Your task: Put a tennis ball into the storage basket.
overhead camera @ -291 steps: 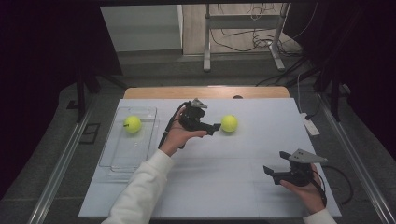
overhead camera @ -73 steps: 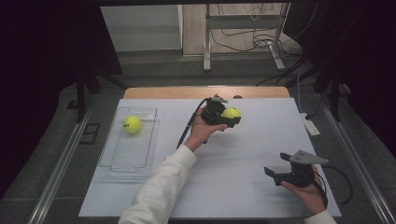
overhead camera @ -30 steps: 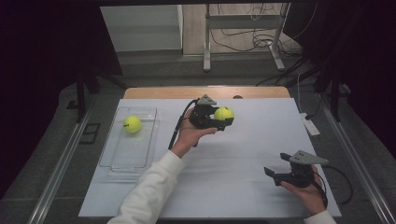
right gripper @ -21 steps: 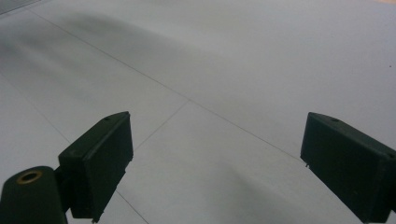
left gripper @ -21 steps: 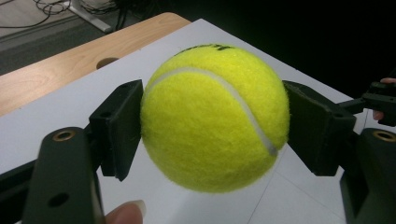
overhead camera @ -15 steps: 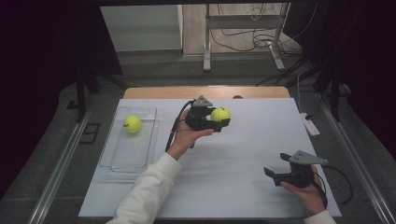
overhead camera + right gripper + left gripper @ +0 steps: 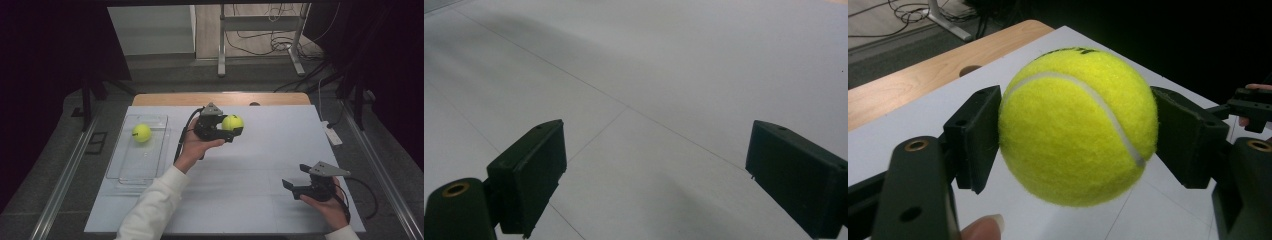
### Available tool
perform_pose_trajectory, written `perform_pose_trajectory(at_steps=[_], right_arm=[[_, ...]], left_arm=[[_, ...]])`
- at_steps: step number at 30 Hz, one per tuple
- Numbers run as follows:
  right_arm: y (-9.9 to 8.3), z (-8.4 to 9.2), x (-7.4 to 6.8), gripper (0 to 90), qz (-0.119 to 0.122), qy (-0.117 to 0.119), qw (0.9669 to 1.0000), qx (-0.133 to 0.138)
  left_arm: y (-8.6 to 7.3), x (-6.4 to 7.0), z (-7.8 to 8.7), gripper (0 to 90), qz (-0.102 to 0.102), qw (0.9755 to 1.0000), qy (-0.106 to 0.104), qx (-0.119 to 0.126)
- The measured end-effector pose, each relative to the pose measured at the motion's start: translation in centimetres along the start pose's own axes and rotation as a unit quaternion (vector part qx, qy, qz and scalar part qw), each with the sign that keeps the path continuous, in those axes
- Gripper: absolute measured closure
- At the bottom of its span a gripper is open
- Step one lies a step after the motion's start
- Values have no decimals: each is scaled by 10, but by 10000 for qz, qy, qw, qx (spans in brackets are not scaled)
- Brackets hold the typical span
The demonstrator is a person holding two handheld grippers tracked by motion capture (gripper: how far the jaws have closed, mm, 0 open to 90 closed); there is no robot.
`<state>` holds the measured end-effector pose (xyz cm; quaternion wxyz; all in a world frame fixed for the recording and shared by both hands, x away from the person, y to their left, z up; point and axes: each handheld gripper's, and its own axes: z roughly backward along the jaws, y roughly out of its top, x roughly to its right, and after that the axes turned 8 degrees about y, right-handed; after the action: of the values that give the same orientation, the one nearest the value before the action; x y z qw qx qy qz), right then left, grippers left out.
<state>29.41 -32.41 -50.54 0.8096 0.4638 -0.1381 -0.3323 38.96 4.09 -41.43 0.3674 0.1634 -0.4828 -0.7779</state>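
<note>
My left gripper (image 7: 231, 127) is shut on a yellow tennis ball (image 7: 232, 122), held above the white table near its far middle. In the left gripper view the tennis ball (image 7: 1075, 125) is squeezed between both black jaws, clear of the table. A second tennis ball (image 7: 141, 133) lies in the clear plastic tray (image 7: 125, 167) at the left. My right gripper (image 7: 291, 187) rests low at the front right, open, with bare table between its jaws; in the right gripper view the right gripper (image 7: 654, 175) has nothing in its wide gap.
The white table surface (image 7: 260, 165) has thin seam lines, and a wooden strip (image 7: 165, 99) with a hole runs along its far edge. A small white device (image 7: 332, 135) lies near the right edge. Metal stand legs and cables are on the floor beyond.
The left gripper closed on the ball at the far middle, lifted it and carried it slightly left toward the tray side. The right gripper has stayed put.
</note>
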Motion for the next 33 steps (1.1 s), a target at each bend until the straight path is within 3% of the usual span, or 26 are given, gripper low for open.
perform_pose_trajectory(at_steps=[33], right_arm=[[0,-1,-1,97,16,-25,10000,-26]], left_arm=[[-15,-8,29,266,-18,9997,198,122]])
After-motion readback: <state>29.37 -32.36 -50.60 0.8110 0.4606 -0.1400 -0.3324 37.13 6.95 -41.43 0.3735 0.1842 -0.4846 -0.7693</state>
